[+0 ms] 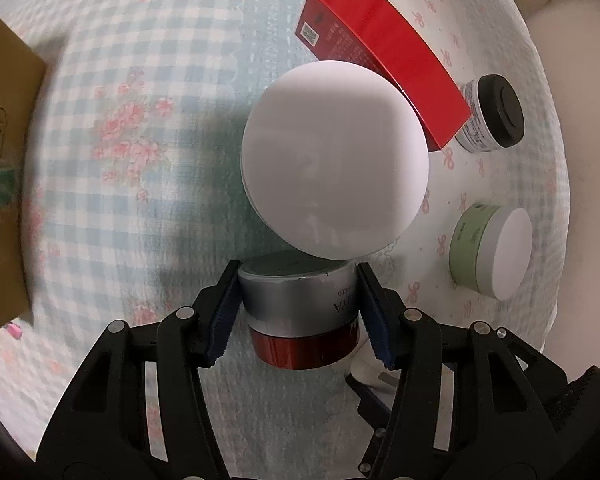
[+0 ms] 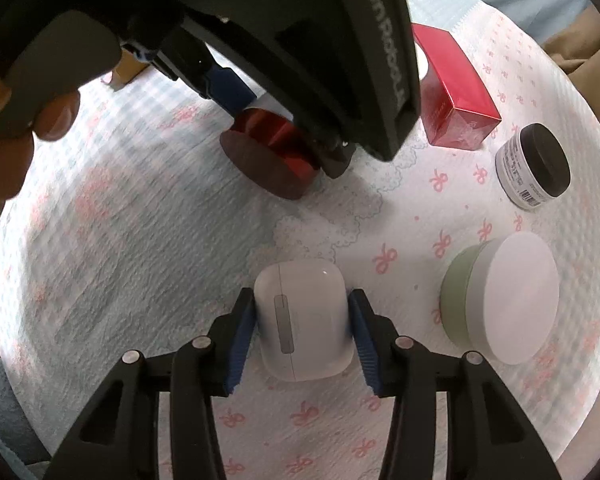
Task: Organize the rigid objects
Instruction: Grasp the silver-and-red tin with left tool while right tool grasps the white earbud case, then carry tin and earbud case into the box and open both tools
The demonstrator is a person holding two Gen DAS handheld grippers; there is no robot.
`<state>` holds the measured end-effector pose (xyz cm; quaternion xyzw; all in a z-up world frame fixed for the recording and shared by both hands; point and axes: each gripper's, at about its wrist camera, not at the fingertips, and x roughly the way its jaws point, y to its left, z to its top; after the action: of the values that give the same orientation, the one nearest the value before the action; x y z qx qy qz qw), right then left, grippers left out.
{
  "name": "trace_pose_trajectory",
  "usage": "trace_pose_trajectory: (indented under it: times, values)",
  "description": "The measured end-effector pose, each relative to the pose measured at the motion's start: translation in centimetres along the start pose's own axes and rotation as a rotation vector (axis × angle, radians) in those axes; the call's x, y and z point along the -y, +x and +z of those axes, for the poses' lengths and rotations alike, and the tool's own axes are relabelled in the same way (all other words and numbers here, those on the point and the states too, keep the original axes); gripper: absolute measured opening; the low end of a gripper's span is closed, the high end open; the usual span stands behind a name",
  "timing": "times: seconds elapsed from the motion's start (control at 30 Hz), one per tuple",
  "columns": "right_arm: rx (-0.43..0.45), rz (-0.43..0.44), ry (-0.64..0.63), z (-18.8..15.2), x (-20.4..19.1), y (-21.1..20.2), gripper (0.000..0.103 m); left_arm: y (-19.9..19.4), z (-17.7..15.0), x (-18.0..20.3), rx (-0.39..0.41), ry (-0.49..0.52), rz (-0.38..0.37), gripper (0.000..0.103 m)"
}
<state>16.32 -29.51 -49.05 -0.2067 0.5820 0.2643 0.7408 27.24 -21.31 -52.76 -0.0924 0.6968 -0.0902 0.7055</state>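
Jar (image 1: 300, 304) lettered "YA" sits clamped in left gripper (image 1: 298, 312).

I get soft, even indoor light — bright enough, no harsh glare. A grey shadow falls on the bedspread (image 1: 148, 128) left of the white lid (image 1: 334, 160). Fisheye bending curves both views, the corners go black, and the bedspread's left edge smears — blurred, out of focus.

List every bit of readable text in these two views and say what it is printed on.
"GenRobot", partly cut off: left gripper's body.
"YA" and "NCED", upside down, partial: silver and red jar.
Red box: code square and print, unreadable.
Black-lidded jar: barcode label, too small.
Cardboard box: blurred print.
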Motion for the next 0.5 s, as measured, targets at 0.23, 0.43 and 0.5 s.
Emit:
trace_pose_trajectory:
  times: [0.23, 0.43, 0.5]
  values:
    - [0.012, 0.013, 0.036, 0.4, 1.1, -0.4, 0.043, 0.1, 0.4, -0.4, 0.007, -0.026, -0.013, 0.052]
    - [0.027, 0.011, 0.109, 1.1, 2.0, -1.9, 0.043, -2.4, 0.0, -1.7, 0.025, -0.051, -0.019, 0.052]
    - [0.033, 0.009, 0.127, 1.2, 2.4, -2.4, 0.043, -3.4, -0.5, -2.1, 0.034, -0.065, -0.026, 0.052]
